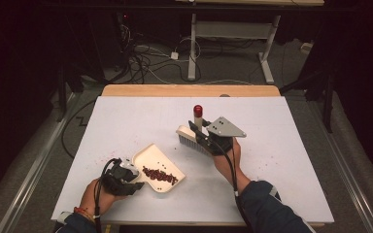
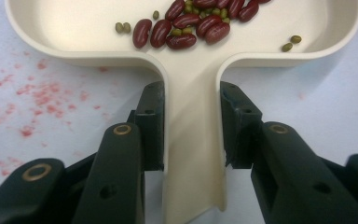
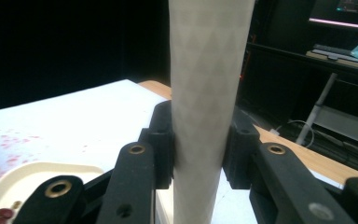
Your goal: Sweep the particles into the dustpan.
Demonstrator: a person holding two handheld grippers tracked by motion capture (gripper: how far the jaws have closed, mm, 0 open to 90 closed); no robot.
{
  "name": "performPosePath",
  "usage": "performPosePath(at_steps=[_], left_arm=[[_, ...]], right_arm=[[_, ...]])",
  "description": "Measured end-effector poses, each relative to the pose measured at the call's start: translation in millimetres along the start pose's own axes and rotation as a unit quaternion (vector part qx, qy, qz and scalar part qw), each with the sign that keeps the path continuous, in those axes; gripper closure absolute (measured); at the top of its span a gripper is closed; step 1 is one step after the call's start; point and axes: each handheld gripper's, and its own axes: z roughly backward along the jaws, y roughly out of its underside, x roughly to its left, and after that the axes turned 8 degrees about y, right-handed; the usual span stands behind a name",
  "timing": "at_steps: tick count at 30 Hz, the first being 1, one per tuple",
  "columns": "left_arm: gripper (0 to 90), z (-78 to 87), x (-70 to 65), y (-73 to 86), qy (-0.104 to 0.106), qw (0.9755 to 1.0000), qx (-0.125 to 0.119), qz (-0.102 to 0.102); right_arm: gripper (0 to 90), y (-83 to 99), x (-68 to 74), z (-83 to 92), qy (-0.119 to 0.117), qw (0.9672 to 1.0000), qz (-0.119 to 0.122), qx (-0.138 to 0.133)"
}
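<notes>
Dustpan: I see the cream dustpan [image 1: 151, 160] lying flat on the white worktop [image 1: 126, 121], near its front left.
Contents: red kidney beans [image 2: 182, 28] heaped in the pan, with a few small green mung beans [image 2: 291, 43] among and beside them.
Left hand-held gripper [image 2: 191, 126]: I have it clenched on the dustpan's handle.
Right hand-held gripper [image 3: 200, 140]: grasping the brush [image 1: 194, 136] by its pale handle; the bristle head sits behind the pan, red cap on top.
Worktop: red smears near the pan.
</notes>
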Motion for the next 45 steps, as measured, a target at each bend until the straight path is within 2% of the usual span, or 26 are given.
performPosePath(at_steps=[2,3,6,7,9,10,17,19,21,23,25,28,30,33,34,35,36,39,41,45], left_arm=[[63.3,0.2,3.4,-0.6,-0.001,1.0000,-0.002,0.004],[63.3,0.3,4.5,-1.2,-0.002,1.0000,-0.002,0.005],[63.3,0.4,6.8,-3.6,-0.004,1.0000,-0.003,0.006],[63.3,0.2,7.5,-4.3,-0.003,1.0000,-0.001,0.006],[63.3,-0.1,9.3,-6.7,-0.005,1.0000,0.000,0.007],[63.3,-0.1,9.3,-6.7,-0.005,1.0000,0.000,0.007],[63.3,0.8,8.8,-10.8,-0.013,0.9999,0.002,0.007],[63.3,0.7,8.2,-11.3,-0.015,0.9999,0.001,0.008],[63.3,0.1,7.6,-12.1,-0.017,0.9998,0.002,0.007],[63.3,-0.4,7.6,-12.5,-0.018,0.9998,0.004,0.006],[63.3,-0.4,7.3,-12.7,-0.020,0.9998,0.005,0.004],[63.3,0.1,7.1,-12.8,-0.020,0.9998,0.004,0.004],[63.3,-0.1,6.8,-12.7,-0.021,0.9998,0.004,0.004],[63.3,-0.7,6.9,-12.5,-0.020,0.9998,0.004,0.005],[63.3,-0.9,7.0,-12.5,-0.019,0.9998,0.003,0.007],[63.3,-1.1,6.9,-12.8,-0.019,0.9998,0.003,0.007],[63.3,-1.2,6.6,-13.2,-0.020,0.9998,0.001,0.008],[63.3,-1.0,5.4,-14.3,-0.019,0.9997,-0.004,0.011],[63.3,-2.3,5.1,-14.8,-0.015,0.9997,-0.011,0.018],[63.3,-7.8,0.5,-18.1,-0.022,0.9993,-0.016,0.026]], right_arm=[[69.9,-0.2,-0.4,-4.3,0.000,1.0000,-0.001,0.002],[69.9,0.6,-0.8,-10.1,-0.002,0.9999,-0.015,0.004],[69.9,1.3,2.1,-13.5,-0.011,0.9998,-0.013,0.004],[69.9,0.4,8.0,-12.5,-0.023,0.9997,-0.009,0.006],[69.8,0.2,14.7,-8.9,-0.039,0.9992,-0.009,0.008],[69.7,0.4,18.7,-6.4,-0.042,0.9991,-0.002,0.007],[68.9,1.6,36.8,10.3,-0.067,0.9977,-0.007,0.012],[69.4,0.3,39.1,15.1,-0.086,0.9961,-0.016,0.013],[69.7,-0.9,41.1,18.2,-0.089,0.9958,-0.017,0.011],[70.0,-4.9,43.3,27.3,-0.107,0.9939,-0.025,0.006],[69.9,-8.4,44.2,32.3,-0.113,0.9933,-0.024,0.000],[70.0,-12.2,43.0,37.1,-0.109,0.9938,-0.018,-0.010],[69.9,-16.6,37.4,40.9,-0.101,0.9946,-0.016,-0.019],[69.9,-17.2,35.0,40.8,-0.095,0.9951,-0.013,-0.021],[69.9,-16.6,33.7,36.8,-0.085,0.9960,-0.001,-0.025],[69.9,-16.6,33.7,36.8,-0.085,0.9960,-0.001,-0.025],[69.9,-15.0,33.8,29.2,-0.078,0.9964,0.010,-0.033],[69.9,-12.5,35.2,19.4,-0.071,0.9969,0.013,-0.030],[69.9,-8.5,39.6,6.5,-0.064,0.9974,0.013,-0.030],[69.9,-3.4,44.7,-4.1,-0.073,0.9970,0.006,-0.023]])
